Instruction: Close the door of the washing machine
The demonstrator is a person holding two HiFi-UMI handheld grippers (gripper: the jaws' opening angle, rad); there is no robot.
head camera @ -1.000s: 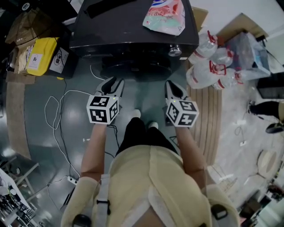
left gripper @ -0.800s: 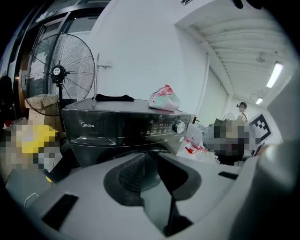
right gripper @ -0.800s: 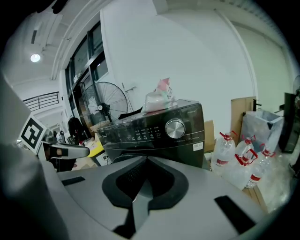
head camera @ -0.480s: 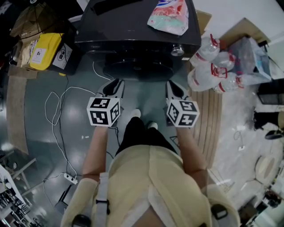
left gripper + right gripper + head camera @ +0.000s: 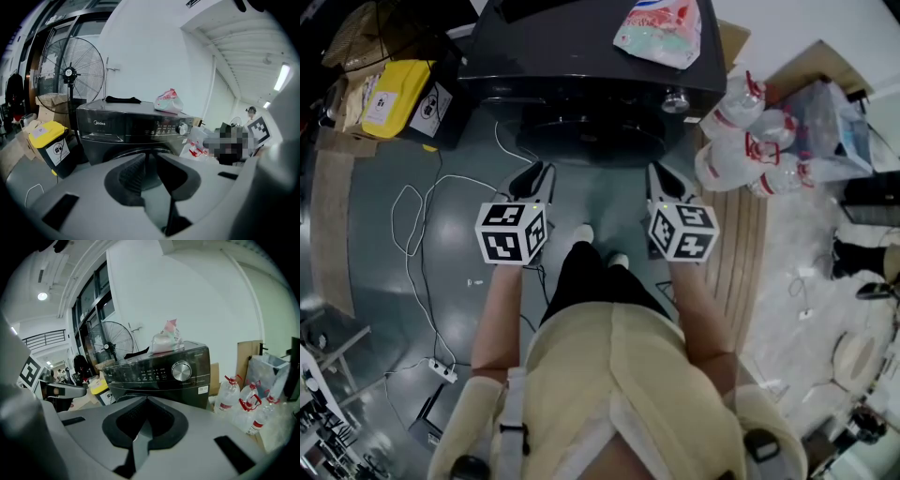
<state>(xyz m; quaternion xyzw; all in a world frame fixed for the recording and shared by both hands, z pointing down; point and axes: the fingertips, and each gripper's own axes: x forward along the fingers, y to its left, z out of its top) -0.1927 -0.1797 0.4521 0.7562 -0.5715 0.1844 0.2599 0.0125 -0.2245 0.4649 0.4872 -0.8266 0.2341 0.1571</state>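
The dark washing machine (image 5: 581, 66) stands straight ahead, and its round door (image 5: 595, 141) lies flat against the front. My left gripper (image 5: 539, 176) hovers above the floor just short of the door's left side. Its jaws have just been closing; a narrow gap remains and nothing is between them. In the left gripper view the left gripper (image 5: 151, 157) points at the door (image 5: 136, 151). My right gripper (image 5: 659, 176) hangs level with it on the right, fingertips together, holding nothing. The right gripper (image 5: 146, 401) faces the control panel and knob (image 5: 181, 371).
A pink-and-white packet (image 5: 656, 28) lies on top of the machine. A yellow bin (image 5: 389, 98) stands to its left, and large water bottles (image 5: 745, 141) and a bag to its right. White cables (image 5: 417, 234) trail over the floor. A standing fan (image 5: 70, 75) is behind.
The left gripper's jaws have drawn closer together, and that gripper has drifted slightly left. The right gripper has stayed about where it was.
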